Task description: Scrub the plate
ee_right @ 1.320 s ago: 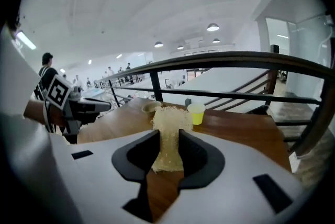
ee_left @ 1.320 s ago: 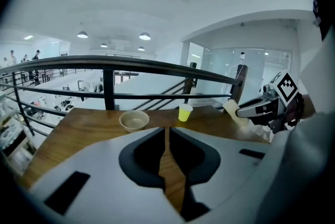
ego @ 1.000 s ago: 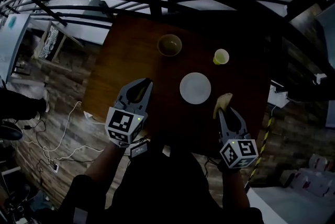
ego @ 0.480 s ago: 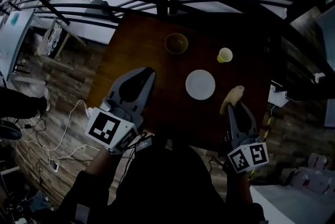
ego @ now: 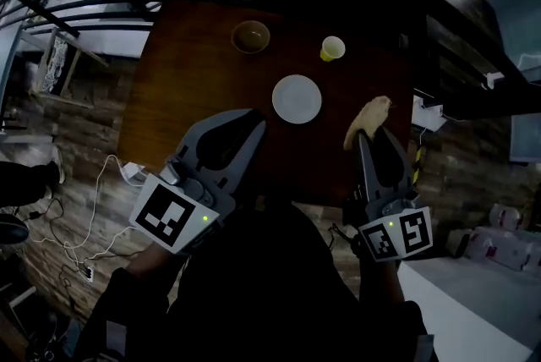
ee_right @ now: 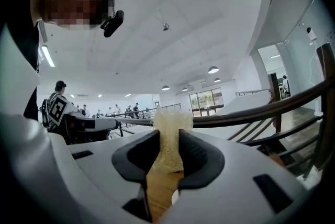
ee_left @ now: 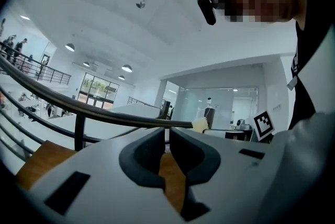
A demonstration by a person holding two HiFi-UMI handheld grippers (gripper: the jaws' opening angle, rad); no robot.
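Plate (ego: 297, 98): white, empty, lying flat on the dark wooden table (ego: 182, 81), just above frame centre in the head view and apart from both grippers. Bowl (ego: 251, 36) and yellow cup (ego: 332, 48) stand behind it, toward the top of the frame.

Right gripper (ego: 369, 132), lower right: jaws clamped on a pale sponge (ego: 368, 118) that sticks out past the tips, to the right of the plate and clear of its rim; its own view shows the sponge (ee_right: 168, 136) pinched between the pads.

Left gripper (ego: 248, 122), lower left: jaws nearly together with only a narrow slit, nothing between them; bare table shows through the gap (ee_left: 167, 139).

Change over the last second: both grippers now loom larger and sit lower in frame relative to the plate, and the sponge is no closer to it. Scrubbing has evidently not begun; the sponge must yet be carried leftward onto the plate, probably with the left gripper steadying the rim.
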